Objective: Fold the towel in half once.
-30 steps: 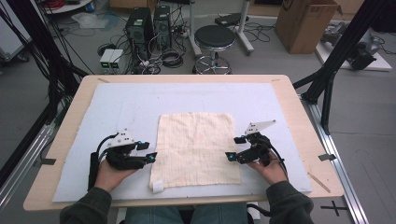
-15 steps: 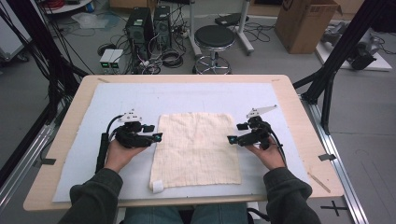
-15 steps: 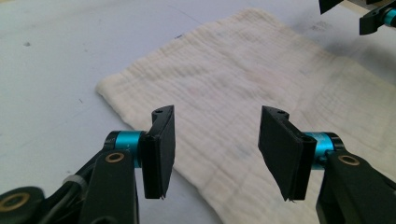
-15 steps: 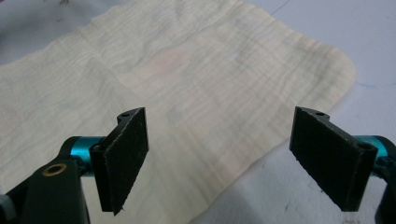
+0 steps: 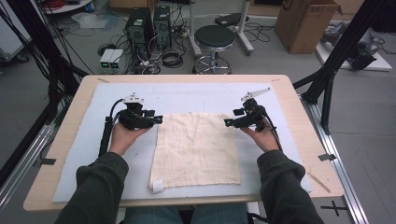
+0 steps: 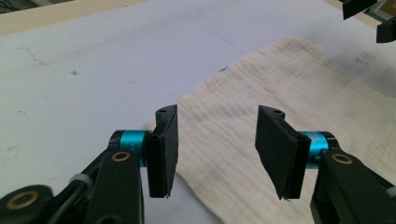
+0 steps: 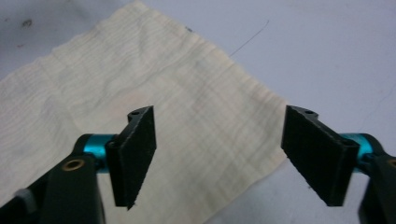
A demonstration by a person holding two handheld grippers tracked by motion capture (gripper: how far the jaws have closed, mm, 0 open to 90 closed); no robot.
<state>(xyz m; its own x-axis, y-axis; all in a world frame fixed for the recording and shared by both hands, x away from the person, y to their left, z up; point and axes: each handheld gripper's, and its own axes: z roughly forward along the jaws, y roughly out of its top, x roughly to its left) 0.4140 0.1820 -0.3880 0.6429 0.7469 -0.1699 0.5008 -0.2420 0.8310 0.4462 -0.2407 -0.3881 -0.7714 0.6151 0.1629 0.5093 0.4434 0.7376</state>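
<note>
The cream cloth (image 5: 196,148) lies flat on the white mat (image 5: 187,95), near my edge of the table (image 5: 299,100), with a small rolled tag at its near left corner. Since a second ago both my hands have travelled up its sides, from the near half to the far corners. My left gripper (image 5: 158,120) now hangs at the far left corner, my right gripper (image 5: 228,122) at the far right one, and both sets of jaws have just been closing, though they are still apart and grip nothing. I take that as lining up to pinch the two far corners (probably for a fold toward me).

The high view gives the symmetry. The left gripper view shows the cloth's edge (image 6: 243,154) running between the pads (image 6: 163,154); the right gripper view shows the corner (image 7: 261,154) under the gap, untouched.
</note>
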